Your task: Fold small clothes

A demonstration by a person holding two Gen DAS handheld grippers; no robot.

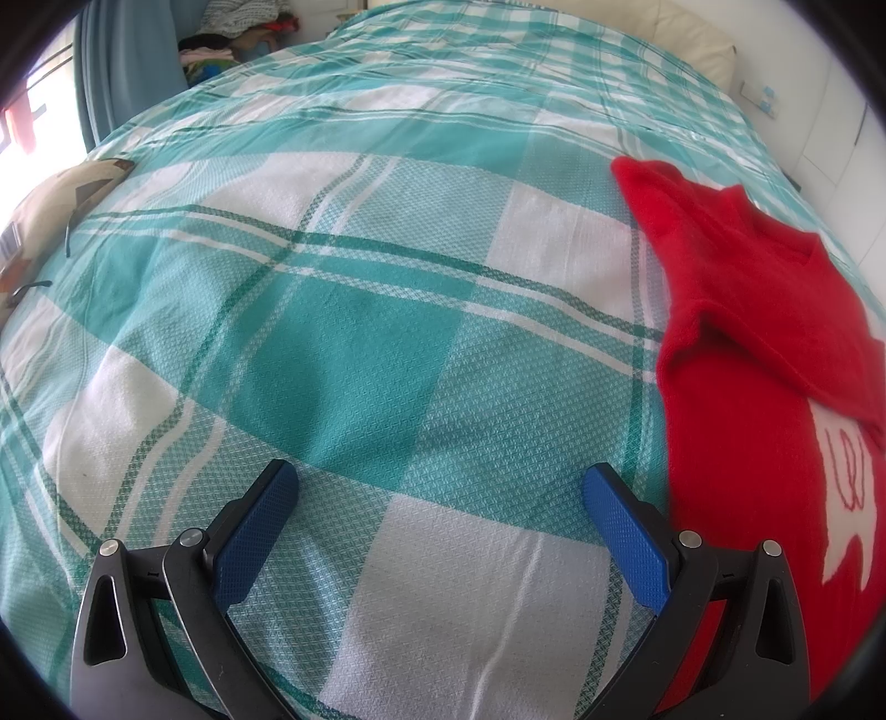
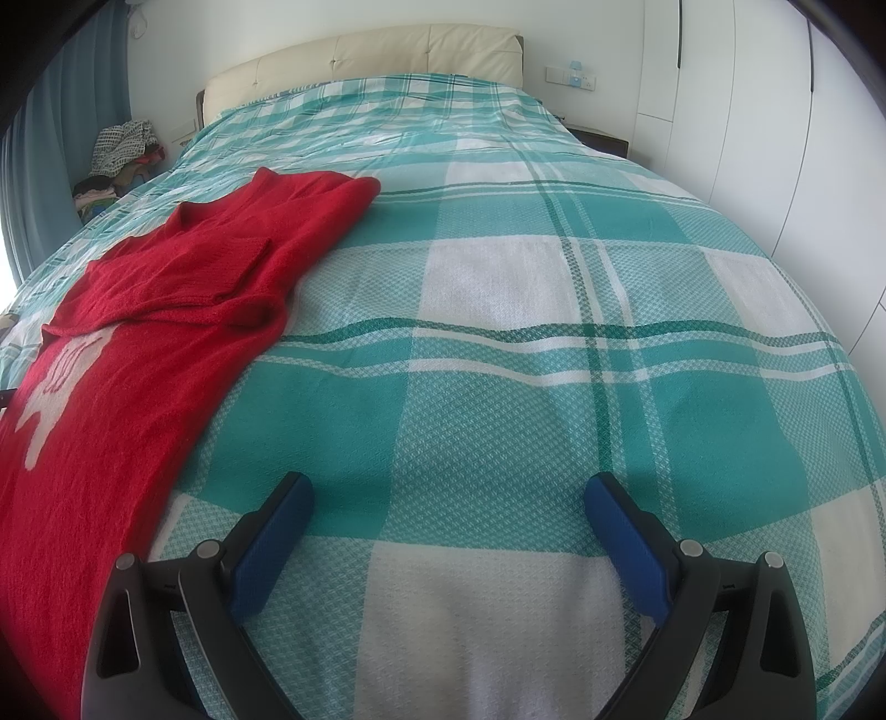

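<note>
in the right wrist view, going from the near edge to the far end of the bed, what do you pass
Right gripper with jaws open, then teal plaid bedspread, then cream headboard, then white wall.

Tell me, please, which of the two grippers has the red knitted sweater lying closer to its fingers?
The left gripper: the red knitted sweater almost touches its right-hand finger. The right gripper has bare checked bedspread beside its fingers.
</note>
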